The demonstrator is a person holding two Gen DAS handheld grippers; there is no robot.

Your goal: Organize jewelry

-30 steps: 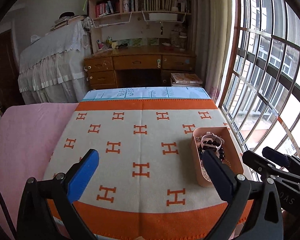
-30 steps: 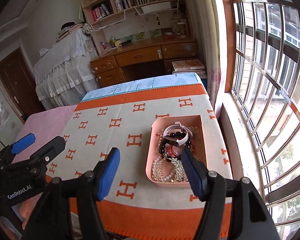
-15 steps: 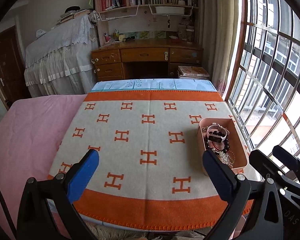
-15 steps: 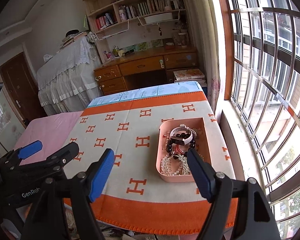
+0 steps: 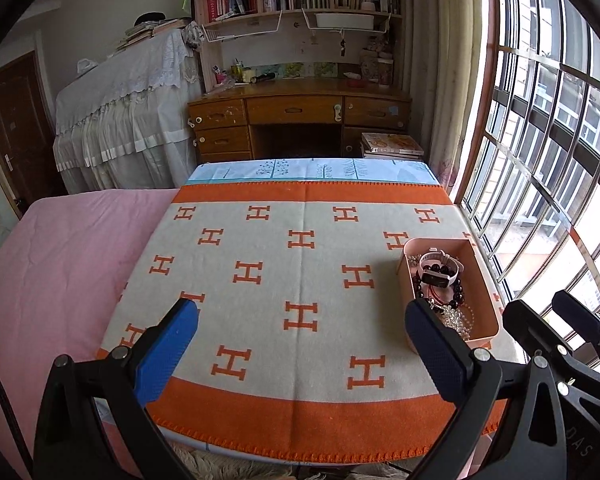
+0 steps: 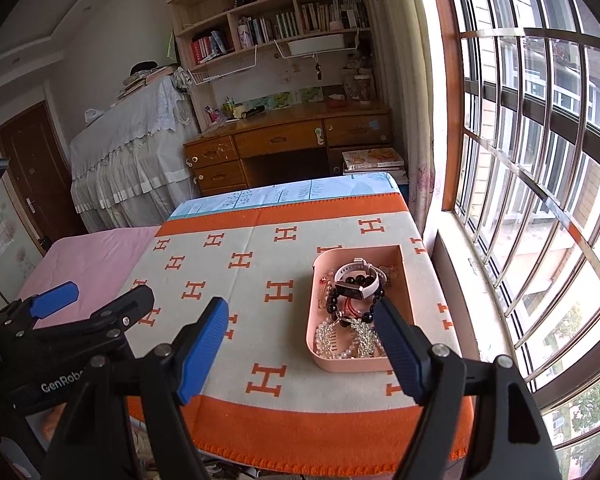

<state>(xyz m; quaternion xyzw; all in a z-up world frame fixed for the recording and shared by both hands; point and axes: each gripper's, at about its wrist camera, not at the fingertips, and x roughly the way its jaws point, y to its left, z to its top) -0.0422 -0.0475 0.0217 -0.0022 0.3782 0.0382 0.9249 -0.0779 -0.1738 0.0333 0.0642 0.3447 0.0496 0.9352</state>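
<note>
A pink tray [image 5: 485,334] [image 6: 352,363] sits at the right edge of the orange and cream blanket [image 5: 300,272] [image 6: 268,264]. It holds a pink-strapped watch [image 5: 440,276] [image 6: 356,285], a dark bead bracelet [image 6: 334,300], a red cord and pearl or crystal strands [image 6: 340,338]. My left gripper [image 5: 302,318] is open and empty, held above the blanket's near half. My right gripper [image 6: 300,316] is open and empty, above the tray's near left side. Each gripper shows at the edge of the other's view.
A pink sheet [image 5: 60,264] covers the surface to the left. A wooden desk [image 5: 300,116] with bookshelves stands beyond the far edge, a cloth-covered piece of furniture [image 5: 128,112] to its left. A barred window [image 6: 540,200] runs along the right side.
Both grippers have drawn back and risen, so more of the blanket and its near orange border shows. The tray and jewelry have not moved. Both stay open.
</note>
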